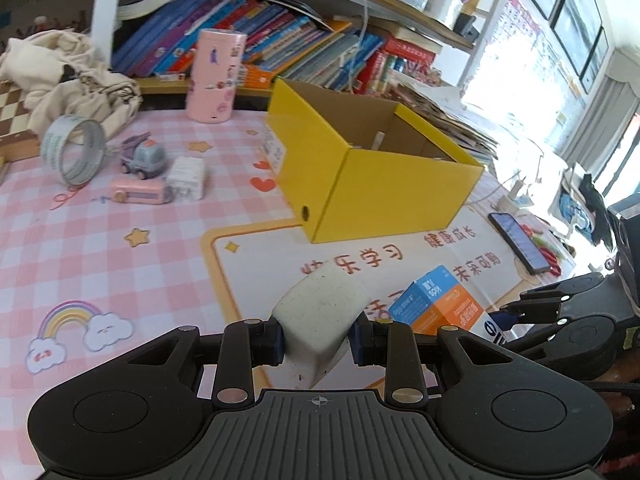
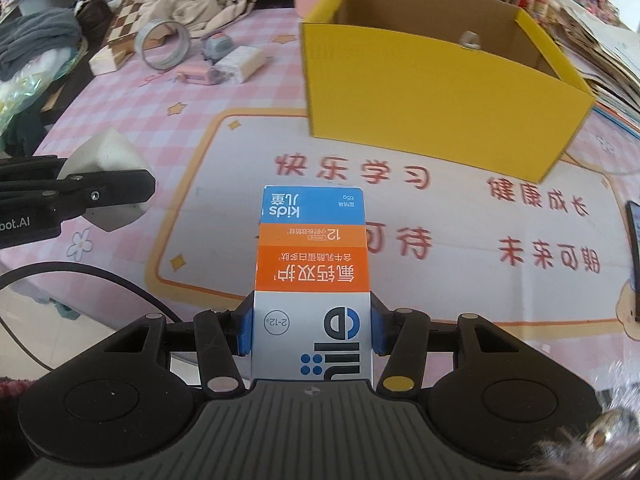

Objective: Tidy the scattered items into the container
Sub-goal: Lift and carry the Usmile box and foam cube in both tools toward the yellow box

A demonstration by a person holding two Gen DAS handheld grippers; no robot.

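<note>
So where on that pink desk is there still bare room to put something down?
The checked mat is bare between the rainbow print and the yellow box, and on the white lettered panel before the box. It is crowded at the far left: tape roll, toy truck, pink case, white packet.

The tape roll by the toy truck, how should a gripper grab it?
Pinch the tape roll by its upper rim, one finger through the hole, coming from above. It stands tilted on edge and looks too wide to span; the toy truck crowds its right side.
</note>
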